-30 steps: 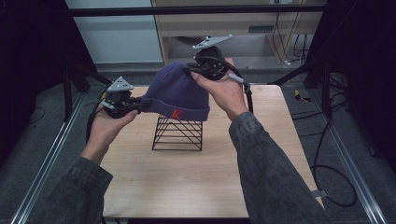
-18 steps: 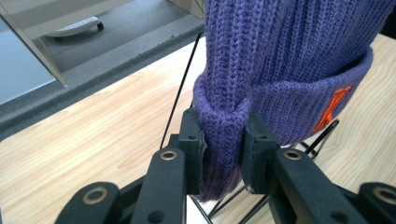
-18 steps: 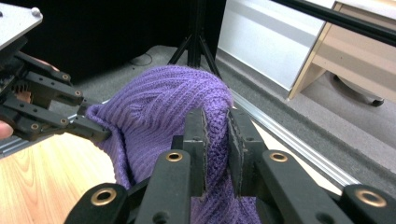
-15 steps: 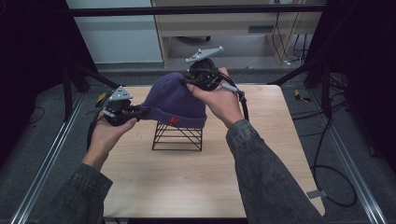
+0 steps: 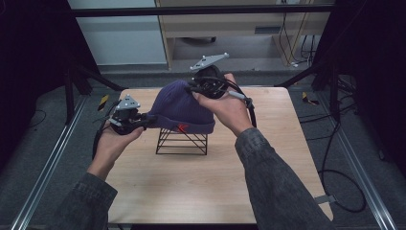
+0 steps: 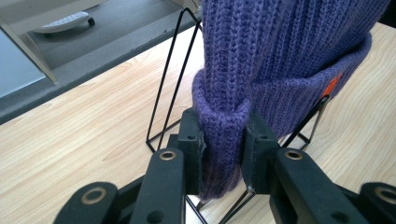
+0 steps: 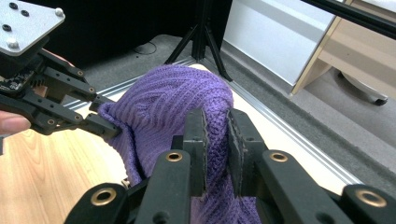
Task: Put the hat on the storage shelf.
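At the bottom of the high view we are seeing two forearms in dark denim sleeves point(image 5: 277, 187) coming up into the frame over the light wooden table point(image 5: 191, 191). A little higher, left of centre, the left gripper point(image 5: 143, 122) is clenching the folded brim of a purple knit beanie point(image 5: 184, 108); in the left gripper view its two black pads are pinching the rolled cuff at lower centre, with the knit bunching between them. The beanie is sitting in the middle of the frame, draping over a black wire stand point(image 5: 182, 141) that is standing on the table, and an orange tag is showing on the brim at its lower right edge. Above and right of the beanie's crown, the right gripper point(image 5: 194, 88) is grasping the crown itself; in the right gripper view a fold of the purple knit is being squeezed between its pads at lower centre, and the left gripper is appearing at the upper left of that frame, gripping the brim. Beyond the table, at the top of the high view, a pale wooden cabinet point(image 5: 230, 24) is standing on the grey floor.
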`<state>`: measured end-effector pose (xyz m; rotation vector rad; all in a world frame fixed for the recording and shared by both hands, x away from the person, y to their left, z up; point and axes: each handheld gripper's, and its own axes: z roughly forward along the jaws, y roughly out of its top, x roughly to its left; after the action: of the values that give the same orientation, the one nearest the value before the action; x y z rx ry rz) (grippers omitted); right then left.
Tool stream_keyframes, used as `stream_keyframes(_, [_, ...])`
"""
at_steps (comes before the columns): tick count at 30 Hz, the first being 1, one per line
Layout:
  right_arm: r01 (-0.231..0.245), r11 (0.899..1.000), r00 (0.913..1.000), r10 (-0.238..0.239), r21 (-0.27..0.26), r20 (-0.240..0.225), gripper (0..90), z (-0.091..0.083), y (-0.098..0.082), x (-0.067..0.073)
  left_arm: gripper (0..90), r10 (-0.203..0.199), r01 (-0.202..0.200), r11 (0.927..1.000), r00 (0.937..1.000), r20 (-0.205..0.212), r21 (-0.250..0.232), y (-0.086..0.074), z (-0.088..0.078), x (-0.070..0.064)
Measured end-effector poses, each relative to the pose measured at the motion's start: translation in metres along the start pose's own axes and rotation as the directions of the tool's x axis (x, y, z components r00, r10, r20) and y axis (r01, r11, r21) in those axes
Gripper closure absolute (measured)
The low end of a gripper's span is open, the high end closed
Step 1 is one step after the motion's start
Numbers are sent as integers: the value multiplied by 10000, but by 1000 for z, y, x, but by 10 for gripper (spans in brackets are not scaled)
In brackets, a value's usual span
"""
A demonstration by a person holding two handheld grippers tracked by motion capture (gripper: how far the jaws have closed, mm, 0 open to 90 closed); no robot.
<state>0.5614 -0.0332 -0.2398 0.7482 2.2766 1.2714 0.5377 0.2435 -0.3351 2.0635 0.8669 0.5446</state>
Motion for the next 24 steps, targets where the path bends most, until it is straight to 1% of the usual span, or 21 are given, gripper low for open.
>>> stream_keyframes(1, [-20, 10000, 10000, 20, 13, -19, 790, 0, 0, 0, 719, 20, -20, 10000, 10000, 3, -20, 0, 0, 0])
stream_keyframes(3, [-23, 10000, 10000, 24, 38, -86, 789, -1, -1, 1, 719, -135, 135, 9998, 9999, 16, -114, -3, 1, 3])
stream_keyframes(5, [67, 9999, 9998, -65, 116, -164, 788, -1, -2, 1, 719, -217, 217, 9997, 9998, 48, -103, -6, 2, 4])
stream_keyframes(8, [185, 9994, 9994, -177, 278, -298, 788, 1, -5, 4, 719, -50, 49, 10000, 9999, 121, 53, -10, 7, 1])
stream_keyframes(11, [99, 9989, 9994, -84, 448, -333, 787, 4, -8, 4, 716, 95, -95, 9999, 10000, -25, 142, -14, 10, -1])
stream_keyframes(14, [36, 9989, 9993, -18, 472, -380, 787, 6, -11, 5, 715, -66, 66, 9999, 10000, 18, 157, -18, 11, -1])
stream_keyframes(17, [-17, 9988, 9990, 39, 497, -439, 787, 7, -15, 7, 713, -55, 55, 9998, 10000, -10, 201, -20, 10, -2])
stream_keyframes(19, [-5, 9987, 9990, 27, 515, -441, 787, 7, -17, 8, 713, 15, -14, 9999, 10000, -72, 149, -21, 9, -3])
stream_keyframes(20, [-30, 9988, 9988, 54, 483, -489, 787, 5, -18, 9, 713, -47, 48, 9999, 10000, -67, 132, -21, 9, -4])
stream_keyframes(24, [-113, 9987, 9988, 136, 496, -480, 786, 5, -23, 9, 713, -40, 41, 9998, 10000, -47, 207, -24, 12, -4])
